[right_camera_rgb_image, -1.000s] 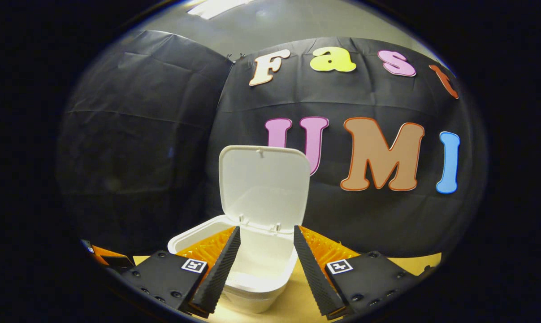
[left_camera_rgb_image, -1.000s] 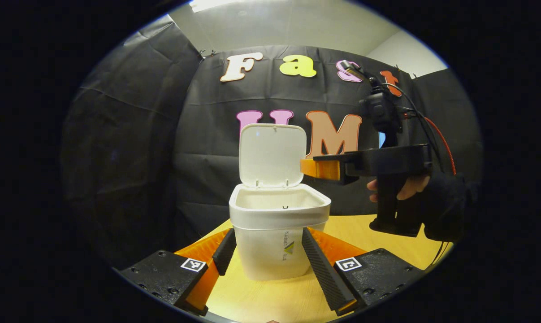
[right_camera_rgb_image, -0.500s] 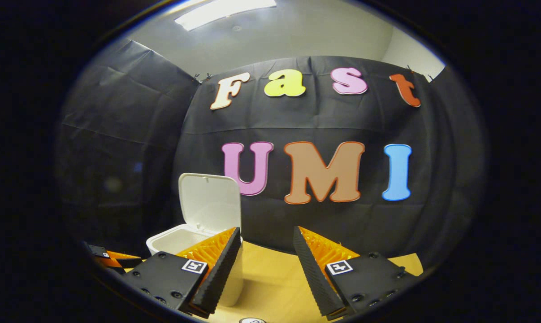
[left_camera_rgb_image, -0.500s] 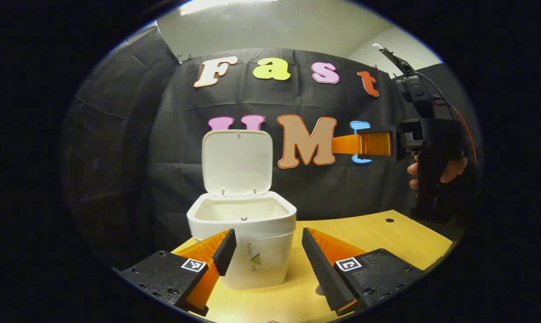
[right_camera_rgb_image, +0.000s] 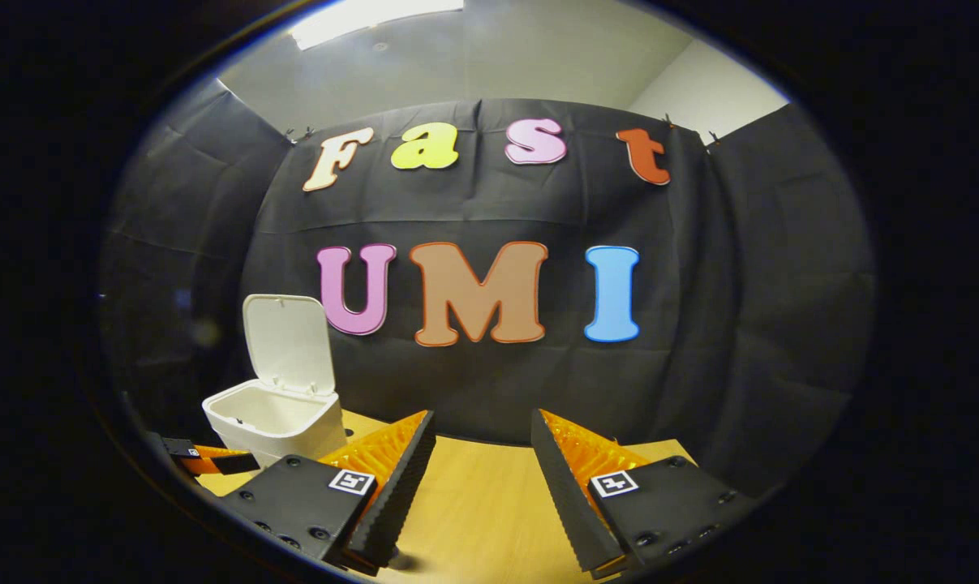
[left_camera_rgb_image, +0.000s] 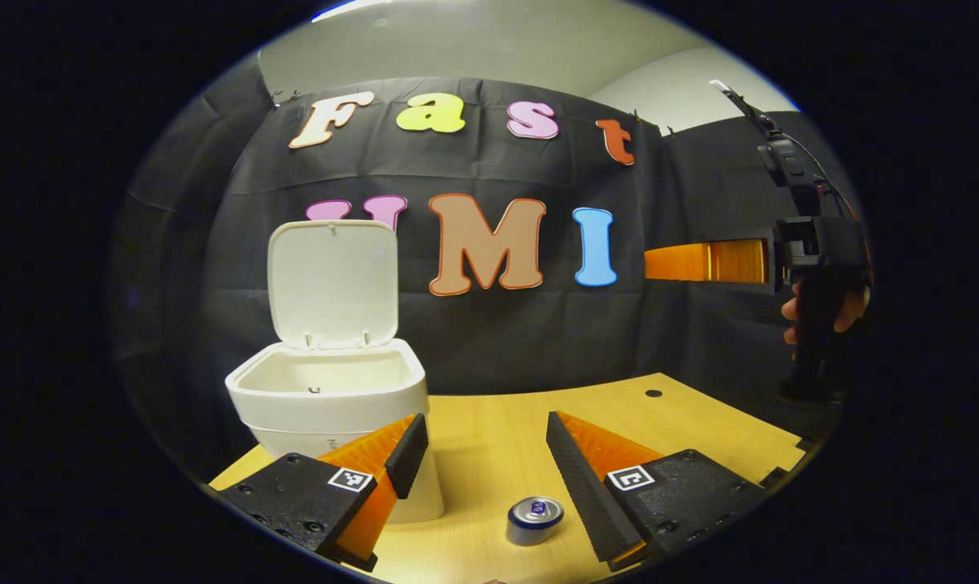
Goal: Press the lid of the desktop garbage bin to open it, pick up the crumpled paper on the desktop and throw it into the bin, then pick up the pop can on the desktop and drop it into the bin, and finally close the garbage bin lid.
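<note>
My left gripper (left_camera_rgb_image: 481, 454) hangs low over the table (left_camera_rgb_image: 489, 430) with its jaws spread and nothing between them, and the can (left_camera_rgb_image: 534, 519) stands upright just below and between my fingertips, nearer the right-hand one. The bin (left_camera_rgb_image: 331, 401) sits to the left with its lid (left_camera_rgb_image: 332, 280) tipped up and its mouth open; my left-hand finger overlaps its lower wall in the left gripper view, though I cannot tell if they touch. My right gripper (right_camera_rgb_image: 477, 470) is held up high off to the side, jaws also spread and empty, gripped by a hand (left_camera_rgb_image: 822, 312). I see no crumpled paper anywhere, so I judge it may already be in the bin. The risk I see is coming down off-centre: my right-hand finger could clip the can's rim and tip it, and a fallen can would roll across the smooth table. Closing too loosely could let it slip on the carry, and a swing toward the bin could knock the raised lid shut.
</note>
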